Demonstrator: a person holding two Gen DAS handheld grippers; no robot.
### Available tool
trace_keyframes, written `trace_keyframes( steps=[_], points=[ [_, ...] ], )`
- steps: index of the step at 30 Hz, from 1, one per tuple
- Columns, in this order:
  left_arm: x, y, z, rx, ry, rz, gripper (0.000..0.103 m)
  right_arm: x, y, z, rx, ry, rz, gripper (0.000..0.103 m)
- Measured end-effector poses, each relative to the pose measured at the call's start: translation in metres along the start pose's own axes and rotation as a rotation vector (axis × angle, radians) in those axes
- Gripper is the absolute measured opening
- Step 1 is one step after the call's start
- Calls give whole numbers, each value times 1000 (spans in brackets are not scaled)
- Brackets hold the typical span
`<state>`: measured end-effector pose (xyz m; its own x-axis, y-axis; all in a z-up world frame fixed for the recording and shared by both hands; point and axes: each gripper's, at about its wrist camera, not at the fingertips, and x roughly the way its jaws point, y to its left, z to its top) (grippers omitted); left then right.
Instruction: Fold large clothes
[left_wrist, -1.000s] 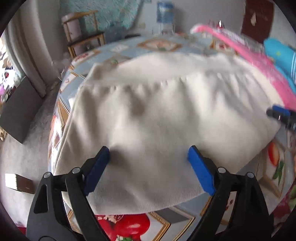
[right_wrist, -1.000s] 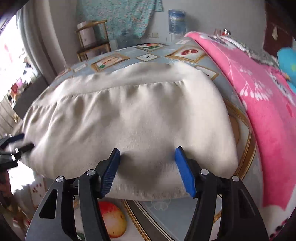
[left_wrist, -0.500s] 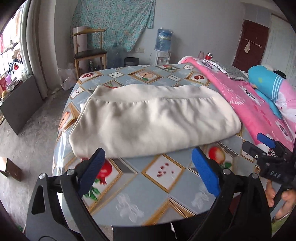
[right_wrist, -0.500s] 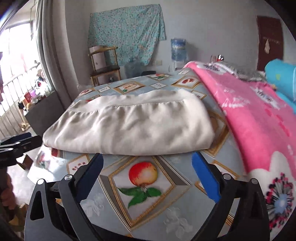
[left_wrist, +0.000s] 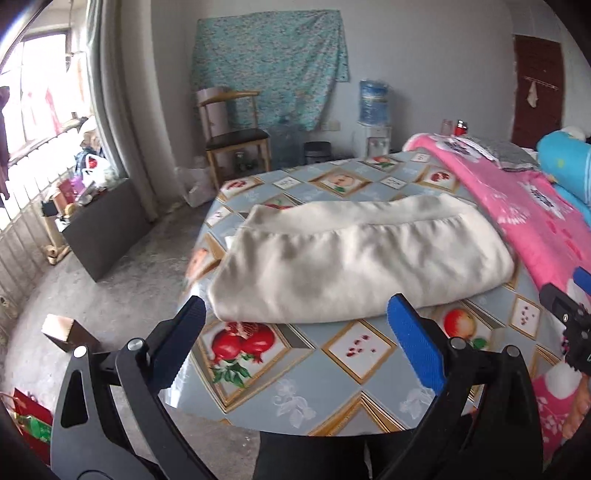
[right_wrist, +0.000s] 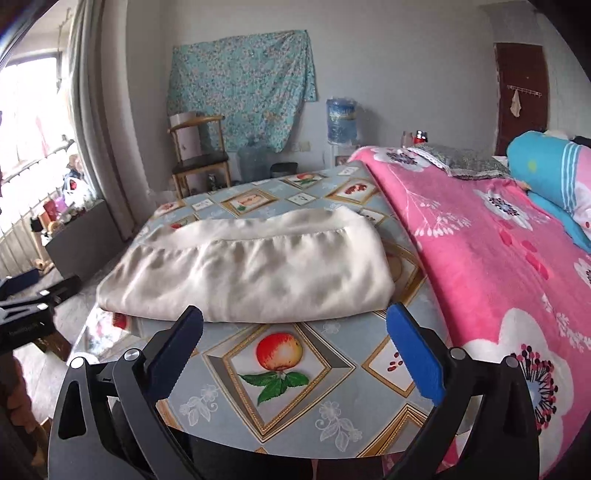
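**Both grippers clear of the folded garment**

Left gripper and right gripper both stand with jaws spread wide and nothing between them; their jaws have just been opening, the left finishing sooner than the right, and each hangs above the near edge of the table, short of the cloth.

The cream-white, soft knit garment lies folded into a thick oblong bundle on the round table with the grey-blue fruit-print oilcloth. It rests toward the twelve o'clock half of the table, with its three o'clock end just beside the pink flowered fleece blanket.

Judging by the neat stacked layers and the gathered waistband seam on top, the folding looks finished or nearly so. What might remain is one more fold across the middle to shorten it, or simply smoothing and setting it aside; the pictures cannot settle which.

The bundle's long axis runs from nine o'clock to three o'clock across the table. Its rounded folded edge faces six o'clock, toward the grippers, and the banded edge faces twelve o'clock.
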<state>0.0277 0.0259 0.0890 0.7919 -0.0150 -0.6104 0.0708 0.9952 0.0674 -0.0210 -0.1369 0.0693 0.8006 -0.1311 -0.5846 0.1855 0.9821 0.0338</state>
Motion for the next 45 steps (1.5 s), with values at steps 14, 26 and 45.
trace_keyframes(
  steps=[14, 26, 45],
  points=[
    [36, 0, 2, -58, 45, 57, 95, 29, 15, 4, -36, 94, -127, 97],
    [72, -12, -26, -78, 267, 27, 95, 47, 23, -13, -69, 184, -146, 97],
    [59, -28, -24, -70, 280, -15, 95, 49, 26, -19, -64, 224, -116, 97]
  ],
)
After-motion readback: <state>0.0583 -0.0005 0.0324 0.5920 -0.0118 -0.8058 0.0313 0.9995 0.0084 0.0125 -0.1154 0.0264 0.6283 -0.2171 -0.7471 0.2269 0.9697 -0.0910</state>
